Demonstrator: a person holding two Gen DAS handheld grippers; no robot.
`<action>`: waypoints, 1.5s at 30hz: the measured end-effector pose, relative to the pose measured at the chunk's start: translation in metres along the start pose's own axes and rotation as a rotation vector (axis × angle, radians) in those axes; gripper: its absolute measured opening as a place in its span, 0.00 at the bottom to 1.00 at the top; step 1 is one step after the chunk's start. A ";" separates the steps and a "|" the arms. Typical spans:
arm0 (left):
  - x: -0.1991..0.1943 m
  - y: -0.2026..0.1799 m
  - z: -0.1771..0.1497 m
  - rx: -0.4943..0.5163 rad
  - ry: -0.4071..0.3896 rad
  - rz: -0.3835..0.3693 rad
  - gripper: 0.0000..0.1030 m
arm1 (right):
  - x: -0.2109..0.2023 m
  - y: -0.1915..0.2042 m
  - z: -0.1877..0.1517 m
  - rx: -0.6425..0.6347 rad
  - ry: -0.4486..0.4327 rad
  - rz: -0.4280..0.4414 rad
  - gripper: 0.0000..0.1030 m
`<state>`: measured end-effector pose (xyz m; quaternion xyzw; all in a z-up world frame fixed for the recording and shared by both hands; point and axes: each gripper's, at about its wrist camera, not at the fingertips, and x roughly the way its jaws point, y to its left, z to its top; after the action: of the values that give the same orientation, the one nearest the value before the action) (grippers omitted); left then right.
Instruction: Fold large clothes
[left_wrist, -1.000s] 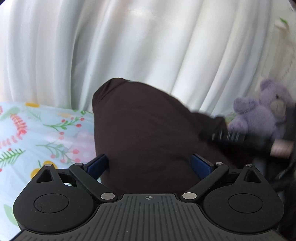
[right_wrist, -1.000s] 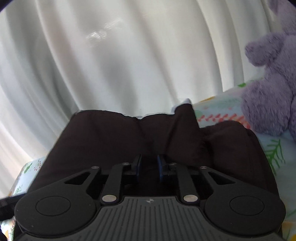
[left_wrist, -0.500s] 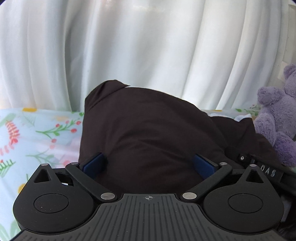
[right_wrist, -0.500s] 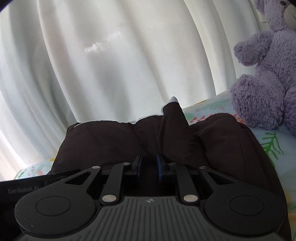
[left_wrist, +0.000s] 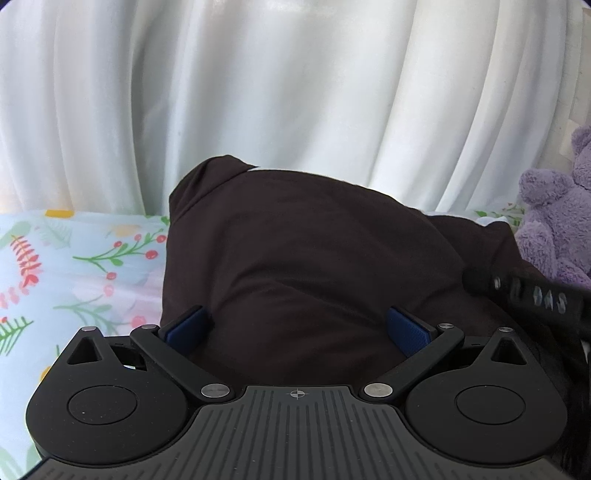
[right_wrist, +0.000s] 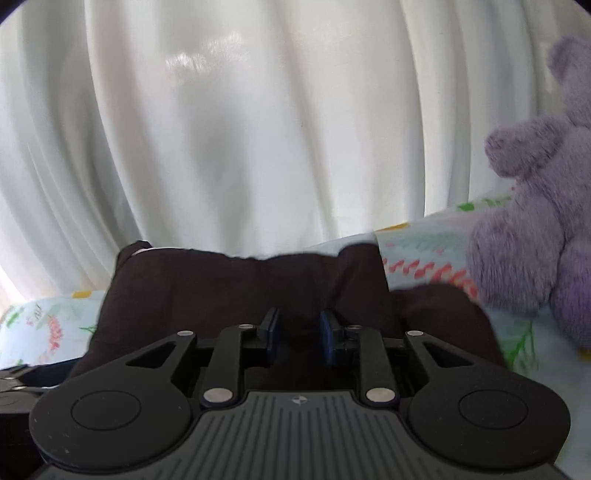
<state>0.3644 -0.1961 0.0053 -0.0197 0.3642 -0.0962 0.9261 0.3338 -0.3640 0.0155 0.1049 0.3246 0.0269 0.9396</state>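
A dark brown garment (left_wrist: 303, 266) lies bunched on a floral bed sheet (left_wrist: 74, 266) in front of a white curtain. My left gripper (left_wrist: 297, 328) is open, its blue pads (left_wrist: 186, 326) wide apart over the near part of the cloth. In the right wrist view the garment (right_wrist: 221, 288) fills the lower middle. My right gripper (right_wrist: 298, 332) has its blue pads (right_wrist: 327, 336) close together with a bunch of the dark cloth between them. The right gripper's body shows at the right edge of the left wrist view (left_wrist: 535, 299).
A purple plush bear (right_wrist: 535, 236) sits on the sheet right of the garment, also in the left wrist view (left_wrist: 557, 218). The white curtain (left_wrist: 295, 92) hangs close behind the bed. Floral sheet lies bare to the left (right_wrist: 40, 325).
The right gripper has widened slightly and dropped lower with the cloth, which now lies flatter. The left gripper has stayed open while its view has swung left and steadied.
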 end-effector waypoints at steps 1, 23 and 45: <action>0.000 -0.001 0.005 0.004 0.022 -0.003 1.00 | 0.006 -0.002 0.003 -0.006 0.007 0.001 0.22; 0.030 0.004 0.038 -0.003 0.048 0.079 1.00 | -0.041 -0.044 -0.028 0.214 -0.147 0.130 0.60; -0.069 0.075 -0.044 -0.295 0.062 -0.287 1.00 | -0.091 -0.144 -0.084 0.450 0.094 0.167 0.78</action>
<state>0.2972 -0.1078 0.0114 -0.2036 0.3961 -0.1733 0.8784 0.2075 -0.5005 -0.0246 0.3364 0.3559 0.0363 0.8711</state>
